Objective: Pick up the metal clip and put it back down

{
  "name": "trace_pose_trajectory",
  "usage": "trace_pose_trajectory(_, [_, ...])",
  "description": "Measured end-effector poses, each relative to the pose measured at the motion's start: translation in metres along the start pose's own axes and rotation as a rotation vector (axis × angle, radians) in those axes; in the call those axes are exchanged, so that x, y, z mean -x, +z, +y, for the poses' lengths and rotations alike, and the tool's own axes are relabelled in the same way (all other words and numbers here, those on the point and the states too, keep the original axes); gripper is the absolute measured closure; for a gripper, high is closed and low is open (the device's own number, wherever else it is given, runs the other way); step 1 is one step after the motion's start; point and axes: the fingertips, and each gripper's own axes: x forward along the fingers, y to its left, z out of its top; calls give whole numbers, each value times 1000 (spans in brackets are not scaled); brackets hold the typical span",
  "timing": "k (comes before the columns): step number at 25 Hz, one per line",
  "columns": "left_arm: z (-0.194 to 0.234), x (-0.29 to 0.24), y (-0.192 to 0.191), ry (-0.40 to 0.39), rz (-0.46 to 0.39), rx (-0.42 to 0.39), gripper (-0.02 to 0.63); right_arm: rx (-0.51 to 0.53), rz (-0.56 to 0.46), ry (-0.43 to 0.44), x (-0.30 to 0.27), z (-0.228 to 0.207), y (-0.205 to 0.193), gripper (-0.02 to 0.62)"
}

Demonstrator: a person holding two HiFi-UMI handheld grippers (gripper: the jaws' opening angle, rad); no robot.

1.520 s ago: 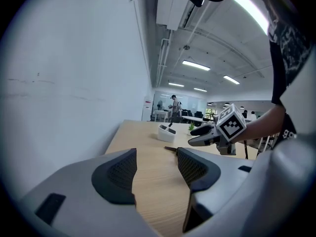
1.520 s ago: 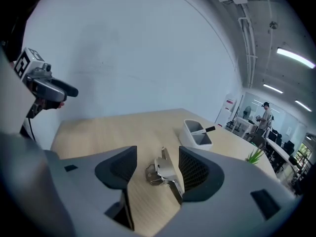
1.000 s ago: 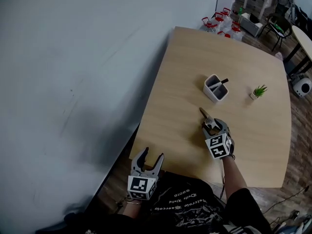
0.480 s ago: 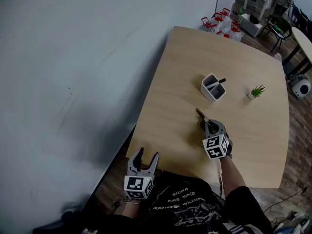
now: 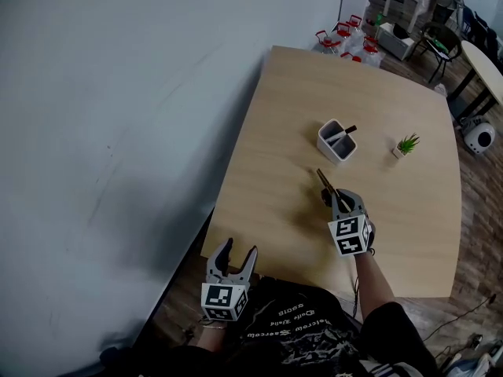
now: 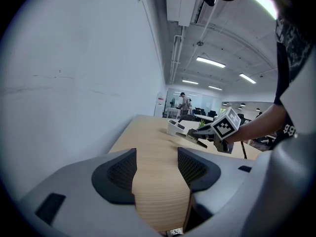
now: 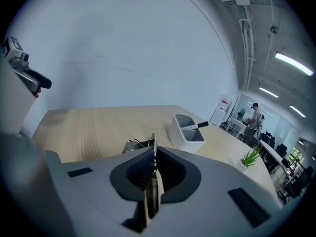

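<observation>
My head view: high above, steeply down on tabletop (image 5: 299, 100). Left gripper view: low off near edge, facing across, catches right gripper (image 6: 195, 132). Right gripper view: close over tabletop. All share cup (image 5: 335, 140).

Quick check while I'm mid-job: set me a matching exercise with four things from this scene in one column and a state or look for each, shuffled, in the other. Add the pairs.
Column one
1. metal clip
2. left hand-held gripper
3. white pen holder
4. small plant

Column two
A. jaws apart, nothing between them
B. green, in a tiny pot
C. pinched in the right hand-held gripper
D. holds a black marker

Pairs: 1-C, 2-A, 3-D, 4-B
</observation>
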Motion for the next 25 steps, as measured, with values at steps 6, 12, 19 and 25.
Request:
trace_pose_trajectory(6, [-13, -9, 5, -69, -16, -29, 342, -49, -86, -39, 40, -7, 21, 581])
trace_pose_trajectory(12, [-36, -17, 18, -168, -35, -62, 342, -221, -167, -127, 97, -17, 28, 581])
trace_pose_trajectory(19, [-71, -30, 41, -307, -99, -142, 342, -303, -213, -244, 158, -17, 22, 581])
trace_pose_trajectory(25, [-94, -34, 59, -405, -138, -180, 342, -351, -204, -296, 194, 1, 6, 581])
